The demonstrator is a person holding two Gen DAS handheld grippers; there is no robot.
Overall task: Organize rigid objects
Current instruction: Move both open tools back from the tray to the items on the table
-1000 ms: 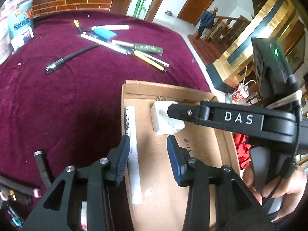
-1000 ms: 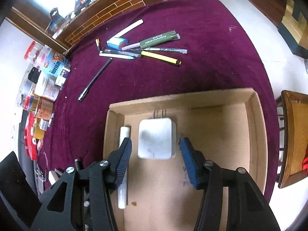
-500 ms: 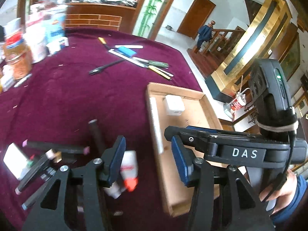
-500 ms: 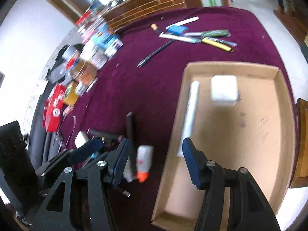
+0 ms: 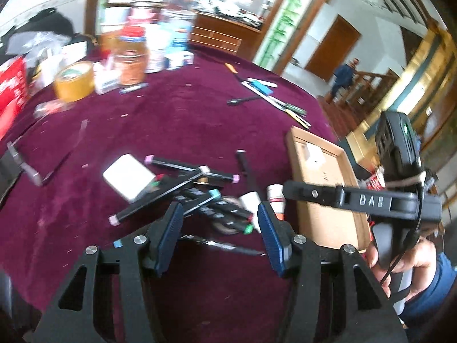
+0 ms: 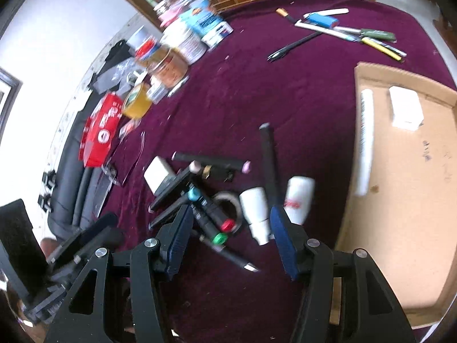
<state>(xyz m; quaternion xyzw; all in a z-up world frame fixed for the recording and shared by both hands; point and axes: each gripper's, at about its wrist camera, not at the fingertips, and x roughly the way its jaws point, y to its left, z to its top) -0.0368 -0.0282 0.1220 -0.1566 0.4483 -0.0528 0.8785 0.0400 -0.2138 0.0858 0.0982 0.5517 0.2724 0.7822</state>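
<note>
Both tongs hang empty with their jaws apart: our left gripper has just been opening, the right gripper likewise, and nothing sits between the blue pads of either. Just past the left tips, we see the heap of black marker pens with coloured caps, lying crossed over one another on the maroon velvet table, near its front edge. Stiff plastic barrels, light, probably a touch slick, so we'd take one across the middle of its barrel, choosing a pen on top of the pile rather than one pinned beneath.

Ahead of the right tips stand two small white plastic bottles tipped on their sides, touching a long black stick; round and light, they look likely to roll, so a squeeze across the body seems best. A white rectangular block rests against the pens on the far side.

Outward to the right edge of the table, the shallow brown cardboard tray already holds a white tube and a white square adapter. More pens lie by the far edge, jars and tape at the left.
</note>
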